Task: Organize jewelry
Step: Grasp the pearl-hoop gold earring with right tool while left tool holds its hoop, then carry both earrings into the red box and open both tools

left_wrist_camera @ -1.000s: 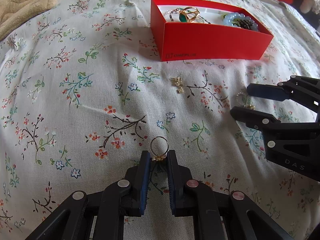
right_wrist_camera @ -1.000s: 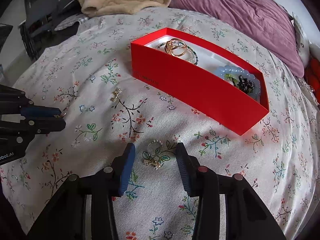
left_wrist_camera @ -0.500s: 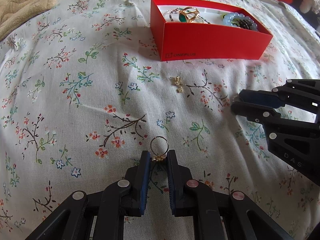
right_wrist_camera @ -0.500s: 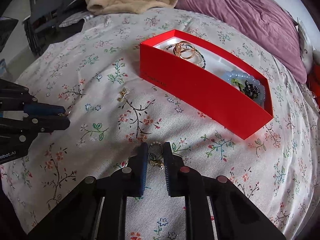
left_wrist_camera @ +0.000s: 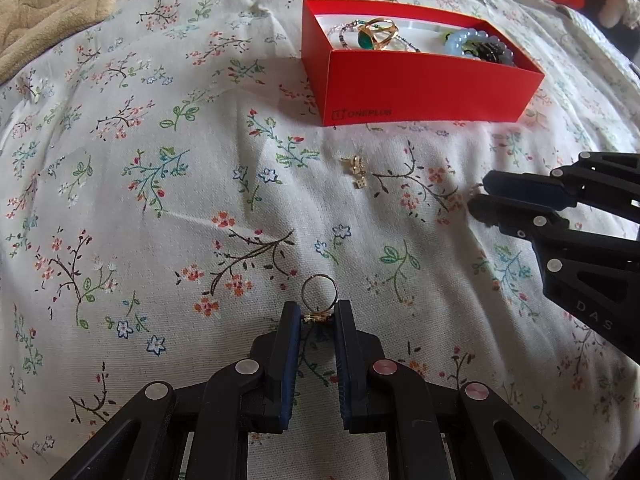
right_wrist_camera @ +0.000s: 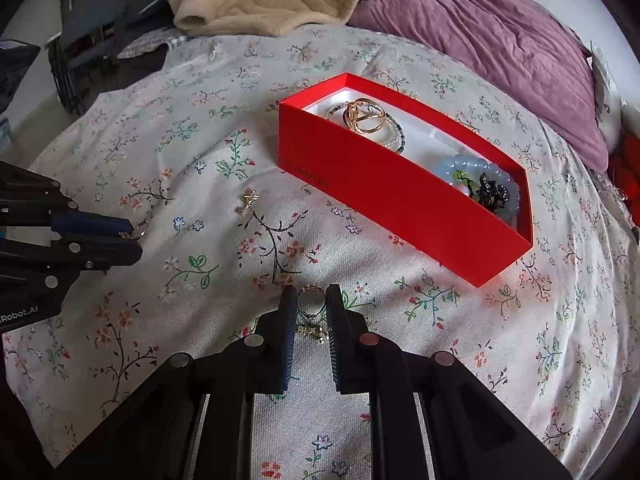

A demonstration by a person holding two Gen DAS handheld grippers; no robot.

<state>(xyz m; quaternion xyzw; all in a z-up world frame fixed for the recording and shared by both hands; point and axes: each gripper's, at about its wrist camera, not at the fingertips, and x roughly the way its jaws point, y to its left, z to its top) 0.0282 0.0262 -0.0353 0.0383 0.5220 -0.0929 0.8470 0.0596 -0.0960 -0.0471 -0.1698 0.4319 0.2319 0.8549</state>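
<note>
Jewelry lies scattered on the floral bedspread (left_wrist_camera: pixel 168 208), and I have a piece in each tool. My left gripper (left_wrist_camera: pixel 318 316) is pinched narrow on a thin gold ring (left_wrist_camera: pixel 319 294): its ornamented top sits between the pads and the round band stands out beyond the tips. My right gripper (right_wrist_camera: pixel 311 304) has just been closing, and its fingers now squeeze a small beaded ring (right_wrist_camera: pixel 310 300) with little gold charms hanging below it between the pads. A loose gold charm with a tiny die (left_wrist_camera: pixel 356 170) rests on the cloth between my tools and the red box (left_wrist_camera: pixel 420 88). That box stands farther back on the bed, its white inside holding a gold ring with a green stone (left_wrist_camera: pixel 376 34), a beaded chain, a pale blue bead bracelet (left_wrist_camera: pixel 466 40) and a dark piece lying on the bracelet.
</note>
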